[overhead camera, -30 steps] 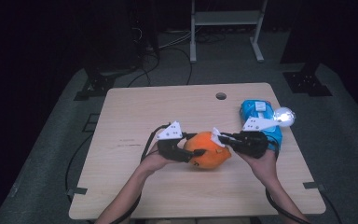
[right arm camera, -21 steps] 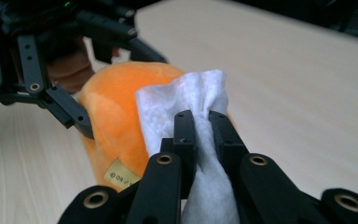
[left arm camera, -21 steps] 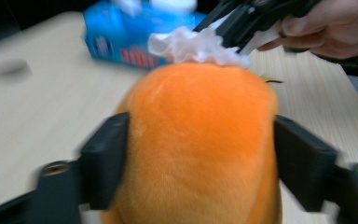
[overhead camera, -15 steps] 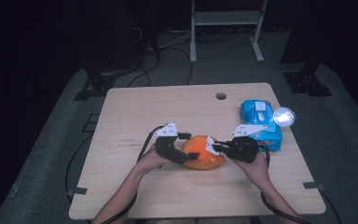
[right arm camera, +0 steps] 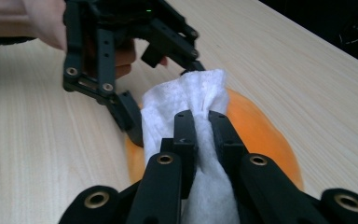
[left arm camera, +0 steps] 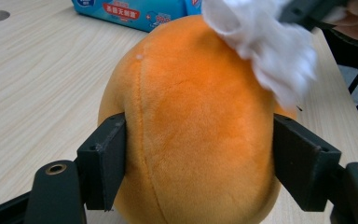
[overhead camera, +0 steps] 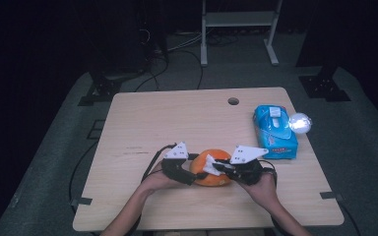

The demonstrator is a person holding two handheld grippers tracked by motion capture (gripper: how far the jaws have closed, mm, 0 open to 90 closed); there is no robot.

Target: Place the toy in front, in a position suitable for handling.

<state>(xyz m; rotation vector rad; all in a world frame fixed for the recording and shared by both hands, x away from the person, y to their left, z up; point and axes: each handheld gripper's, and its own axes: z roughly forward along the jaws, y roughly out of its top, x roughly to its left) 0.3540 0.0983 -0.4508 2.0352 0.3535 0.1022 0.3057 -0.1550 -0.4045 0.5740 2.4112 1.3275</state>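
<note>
The orange plush ball [overhead camera: 210, 168] sat on the near half of the wooden table [overhead camera: 177, 118], and both tools were right on it. In the left gripper view that plush [left arm camera: 191, 126] bulged up between the two black jaws, and the left gripper [left arm camera: 200, 158] had just been closing in on it. The jaws stood wide apart, one pad against each flank of the toy, and the fabric at the left-hand pad looked faintly dented, so the pads were touching the plush on both sides.

Over on the other side, the right gripper [right arm camera: 203, 123] had its jaws pinched almost together, with a white tissue [right arm camera: 186, 105] clamped between the pads. The tissue bunched out beyond the fingertips and lay draped on top of the orange plush [right arm camera: 261, 135]. In the left gripper view the same tissue [left arm camera: 265, 42] was pressed on the toy's upper right shoulder.

From the high view, the left gripper [overhead camera: 184, 169] came at the toy from its left and the right gripper [overhead camera: 221, 167] from its right, a hand behind each, near the table's front edge. A blue tissue pack [overhead camera: 274, 132] lay well apart towards the right edge, with a bright round glare spot [overhead camera: 299, 123] just beside it.
</note>
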